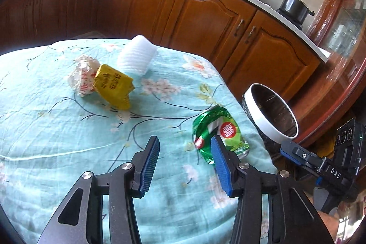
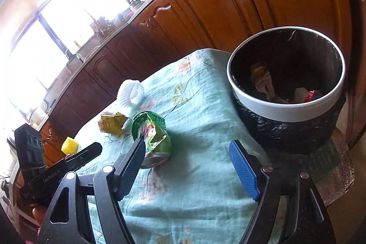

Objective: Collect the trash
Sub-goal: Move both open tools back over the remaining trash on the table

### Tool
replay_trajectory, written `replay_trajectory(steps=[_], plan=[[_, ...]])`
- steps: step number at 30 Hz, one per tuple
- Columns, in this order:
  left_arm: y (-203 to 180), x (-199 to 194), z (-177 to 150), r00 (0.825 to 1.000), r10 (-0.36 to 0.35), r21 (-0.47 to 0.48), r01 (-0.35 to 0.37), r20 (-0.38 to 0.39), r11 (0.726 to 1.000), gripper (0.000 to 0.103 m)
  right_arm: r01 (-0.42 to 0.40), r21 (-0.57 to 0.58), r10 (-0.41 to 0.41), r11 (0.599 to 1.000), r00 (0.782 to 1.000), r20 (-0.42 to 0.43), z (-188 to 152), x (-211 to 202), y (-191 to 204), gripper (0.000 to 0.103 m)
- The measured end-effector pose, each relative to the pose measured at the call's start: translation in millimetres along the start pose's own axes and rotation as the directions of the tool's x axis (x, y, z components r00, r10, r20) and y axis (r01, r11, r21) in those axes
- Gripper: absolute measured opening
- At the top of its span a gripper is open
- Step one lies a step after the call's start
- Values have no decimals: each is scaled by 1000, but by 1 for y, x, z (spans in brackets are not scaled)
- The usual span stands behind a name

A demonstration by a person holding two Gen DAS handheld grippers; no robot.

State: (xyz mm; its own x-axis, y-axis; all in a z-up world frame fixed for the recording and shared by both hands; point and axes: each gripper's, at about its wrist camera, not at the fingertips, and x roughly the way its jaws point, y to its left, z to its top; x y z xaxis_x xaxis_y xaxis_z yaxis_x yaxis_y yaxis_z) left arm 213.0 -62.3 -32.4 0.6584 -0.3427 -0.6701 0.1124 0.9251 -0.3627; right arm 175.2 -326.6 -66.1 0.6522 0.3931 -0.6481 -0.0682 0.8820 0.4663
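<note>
A crushed green can (image 1: 219, 129) lies on the floral cloth near the table's right edge. My left gripper (image 1: 185, 141) hangs open over the cloth with nothing between its fingers, and the can sits just beyond its right fingertip. My right gripper (image 2: 187, 144) is also open and empty, and the green can (image 2: 153, 132) lies by its left fingertip. Further back are a yellow wrapper (image 1: 113, 86), a crumpled white-and-red paper (image 1: 83, 74) and a white foam net (image 1: 137, 57). The white-rimmed bin (image 2: 286, 106), lined with a black bag, holds some trash.
The bin (image 1: 271, 111) stands just off the table's right edge. Brown kitchen cabinets (image 1: 205, 15) run behind the table. A small yellow foam net (image 2: 69, 145) lies at the far left of the cloth. The right gripper's black body (image 1: 320, 166) shows beside the bin.
</note>
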Motion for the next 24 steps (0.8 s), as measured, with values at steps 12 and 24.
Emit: replay_trajectory(steps=[12, 24], plan=[[40, -10, 6, 998, 68, -36, -67, 7, 997, 54, -40, -85, 34, 996, 997, -67, 2, 29, 33, 77], [72, 1, 40, 992, 118, -85, -114, 35, 990, 56, -54, -120, 40, 991, 992, -118, 11, 56, 39, 77]])
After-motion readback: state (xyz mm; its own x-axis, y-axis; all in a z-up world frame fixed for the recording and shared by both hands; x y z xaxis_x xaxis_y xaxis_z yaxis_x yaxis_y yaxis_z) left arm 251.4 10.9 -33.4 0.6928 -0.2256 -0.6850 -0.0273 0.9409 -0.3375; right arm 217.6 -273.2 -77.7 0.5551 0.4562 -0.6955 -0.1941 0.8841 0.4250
